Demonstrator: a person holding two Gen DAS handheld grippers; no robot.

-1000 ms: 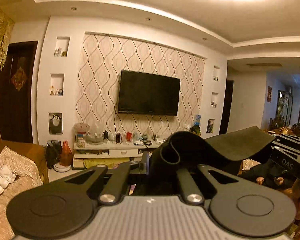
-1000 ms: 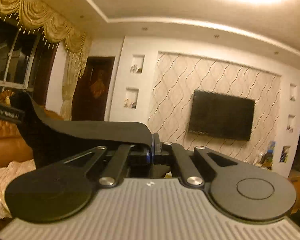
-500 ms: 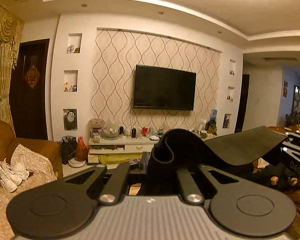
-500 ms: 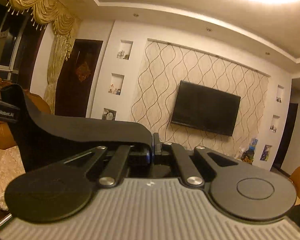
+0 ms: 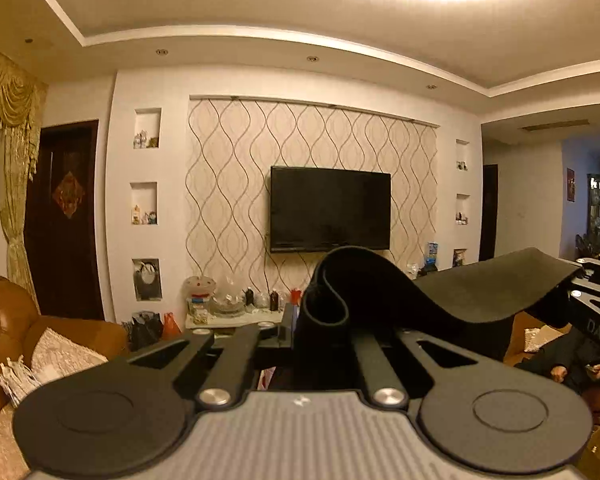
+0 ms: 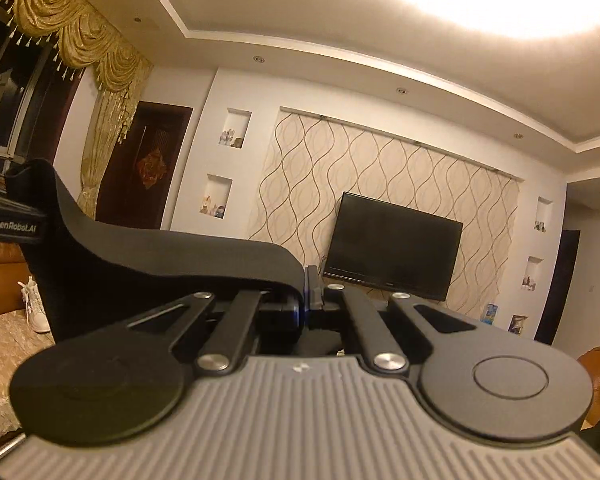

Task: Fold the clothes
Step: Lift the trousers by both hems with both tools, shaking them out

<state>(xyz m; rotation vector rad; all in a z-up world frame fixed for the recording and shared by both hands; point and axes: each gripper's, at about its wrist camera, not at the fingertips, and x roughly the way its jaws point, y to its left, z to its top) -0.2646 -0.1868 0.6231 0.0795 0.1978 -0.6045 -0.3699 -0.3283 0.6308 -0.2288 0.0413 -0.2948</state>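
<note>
A black garment [image 5: 460,296] hangs stretched in the air between my two grippers. My left gripper [image 5: 294,324] is shut on one end of it, where the cloth bunches into a rolled fold [image 5: 340,280]. From there it runs right to the other gripper's body [image 5: 596,308]. In the right wrist view the black garment [image 6: 172,256] spans left from my right gripper [image 6: 306,300], which is shut on its edge, toward the left gripper's body [image 6: 8,220]. The lower part of the garment is hidden behind the gripper bodies.
A wall with a television [image 5: 330,210] and a low cabinet [image 5: 228,318] of bottles faces me. A brown sofa [image 5: 16,320] with a beige cover and white shoes [image 6: 34,308] stands at the left. A dark door [image 5: 66,220] and gold curtains [image 6: 72,32] are at the left.
Both grippers have tilted upward and the left view has swung left, so the television sits more central. The garment stays stretched between them in the same grip.
</note>
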